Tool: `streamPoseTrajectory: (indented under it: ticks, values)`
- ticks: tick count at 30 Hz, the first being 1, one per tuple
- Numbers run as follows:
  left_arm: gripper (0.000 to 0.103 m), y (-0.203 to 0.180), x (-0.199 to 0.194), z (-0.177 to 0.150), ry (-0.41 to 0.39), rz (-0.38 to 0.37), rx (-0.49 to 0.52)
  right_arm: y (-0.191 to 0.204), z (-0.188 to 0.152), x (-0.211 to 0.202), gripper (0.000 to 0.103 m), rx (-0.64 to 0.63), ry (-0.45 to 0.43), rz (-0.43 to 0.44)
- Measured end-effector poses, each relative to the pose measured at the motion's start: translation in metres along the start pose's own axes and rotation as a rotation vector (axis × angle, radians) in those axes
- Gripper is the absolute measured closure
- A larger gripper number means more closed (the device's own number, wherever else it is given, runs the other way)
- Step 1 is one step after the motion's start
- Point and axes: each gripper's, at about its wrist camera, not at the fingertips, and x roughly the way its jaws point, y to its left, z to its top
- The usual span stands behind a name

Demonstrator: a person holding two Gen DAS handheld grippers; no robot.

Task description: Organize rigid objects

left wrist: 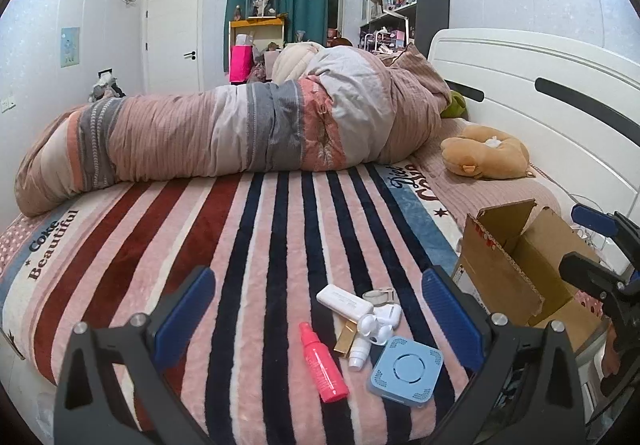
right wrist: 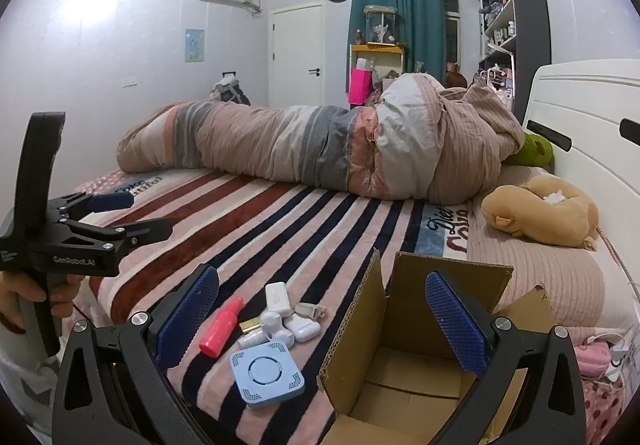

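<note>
1. In the left wrist view, our left gripper (left wrist: 316,305) stands released, its blue pads wide apart and nothing between them. The cluster of small rigid things lies on the striped blanket (left wrist: 248,245) near the bed's front edge, straight ahead of and between the open jaws. The pink spray bottle (left wrist: 323,363) is at the cluster's left, its long axis running roughly away from us with the cap at the far end. The blue square box (left wrist: 406,369) sits at the near right, the white rectangular case (left wrist: 345,303) at the far side, and the white earbud case (left wrist: 390,315) and a small white tube (left wrist: 358,353) lie between them. The open cardboard box (left wrist: 516,265) stands to the right of the cluster, toward the headboard. The right gripper (left wrist: 592,245) shows at the right edge, beyond the carton; we cannot tell its jaw gap from here.

2. In the right wrist view, our right gripper (right wrist: 322,309) is also released and empty. The cardboard box (right wrist: 404,329) lies directly under and ahead of it, its opening facing up, while the spray bottle (right wrist: 222,327) and blue square box (right wrist: 266,375) lie just left of the carton. The left gripper (right wrist: 132,213) hovers at the far left, jaws parted.

3. We judge the left claw nearer the objects and the right nearer the carton.
</note>
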Motion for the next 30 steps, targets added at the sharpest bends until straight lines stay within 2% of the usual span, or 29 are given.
streamPoseTrajectory:
  ticks: [8,17,30]
  values:
    - [0.001,-0.0019,-0.004,0.0003,-0.015,-0.013,-0.001,0.0024,0.0016,-0.0007,0.0,0.008,0.0,0.001]
    - [0.001,-0.0033,0.001,0.0006,-0.009,0.028,0.01,0.0023,0.0018,-0.0013,0.0,0.011,-0.001,0.013]
    - [0.001,0.0001,-0.0008,0.0006,-0.006,0.035,0.001,0.0049,0.0027,-0.0022,0.0,0.002,-0.008,0.02]
